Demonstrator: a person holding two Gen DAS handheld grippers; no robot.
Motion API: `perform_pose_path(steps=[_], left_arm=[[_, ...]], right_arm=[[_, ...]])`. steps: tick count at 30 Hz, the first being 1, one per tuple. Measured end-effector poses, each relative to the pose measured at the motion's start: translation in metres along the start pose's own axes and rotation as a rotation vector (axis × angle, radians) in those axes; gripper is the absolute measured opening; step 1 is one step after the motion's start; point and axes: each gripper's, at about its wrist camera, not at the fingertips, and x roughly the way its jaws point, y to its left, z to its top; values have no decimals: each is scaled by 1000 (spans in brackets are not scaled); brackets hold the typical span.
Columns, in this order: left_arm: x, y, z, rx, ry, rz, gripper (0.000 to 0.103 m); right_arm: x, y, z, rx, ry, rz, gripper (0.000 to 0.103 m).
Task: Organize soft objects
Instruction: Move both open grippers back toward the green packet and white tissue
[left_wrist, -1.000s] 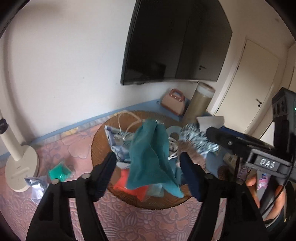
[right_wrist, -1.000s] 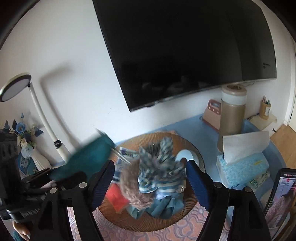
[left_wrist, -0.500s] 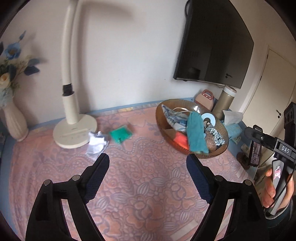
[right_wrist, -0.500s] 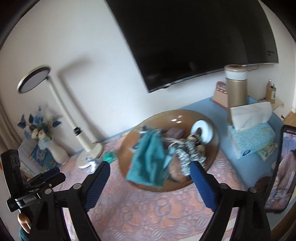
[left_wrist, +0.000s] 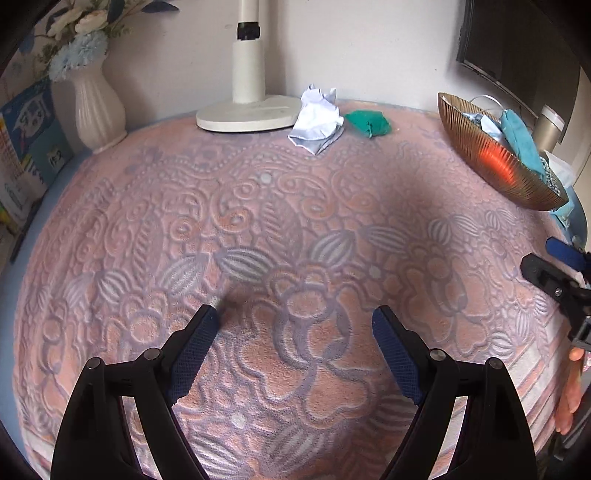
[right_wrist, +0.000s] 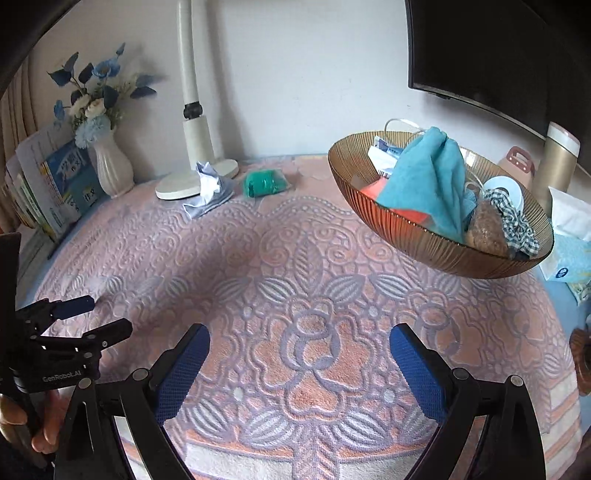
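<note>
A: Start close in. What are the two tools doing?

B: The left gripper (left_wrist: 293, 321) has its jaws spread wide with nothing between them, low over the patterned pink cloth (left_wrist: 295, 236) on the tabletop. The right gripper (right_wrist: 299, 339) is the same: released, empty, above the flower motif in the weave.

A: Can each be seen from the other camera?

B: Yes. The left one shows at the left edge of the right wrist view, jaws parted, and the right one at the right edge of the left wrist view.

A: And farther out?

B: At the back of the cloth a crumpled white-and-grey cloth (right_wrist: 208, 188) lies against the lamp base (right_wrist: 177, 186). Just beside it, to its right and apart from it, is a small green fabric bundle (right_wrist: 264, 182), its long axis running roughly left to right.

A: The bowl?

B: The ribbed amber bowl (right_wrist: 417, 236) sits at the far right. A teal towel (right_wrist: 432, 181) is draped in it, long axis running from the far rim down toward the near rim. To its right lie a checked cloth (right_wrist: 513, 221) and a brown fuzzy ball (right_wrist: 485, 229), touching each other.

A: Behind all that?

B: A white vase of blue flowers (right_wrist: 110, 166) on the left, by the wall.
</note>
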Motion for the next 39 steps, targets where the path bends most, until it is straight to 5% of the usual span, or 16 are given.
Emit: perform_pose_path(steps=[3, 7, 16, 39], left_arm=[[-6, -2, -3, 6, -44, 8, 85], [-1, -10, -7, 40, -9, 28, 87], [6, -5, -3, 12, 18, 30, 101], [7, -6, -3, 16, 20, 30, 102]], right_arm=[[17, -16, -7, 71, 61, -9, 98], [28, -36, -8, 175, 110, -20, 98], [38, -10, -7, 37, 164, -130, 103], [38, -15, -8, 45, 165, -118, 103]])
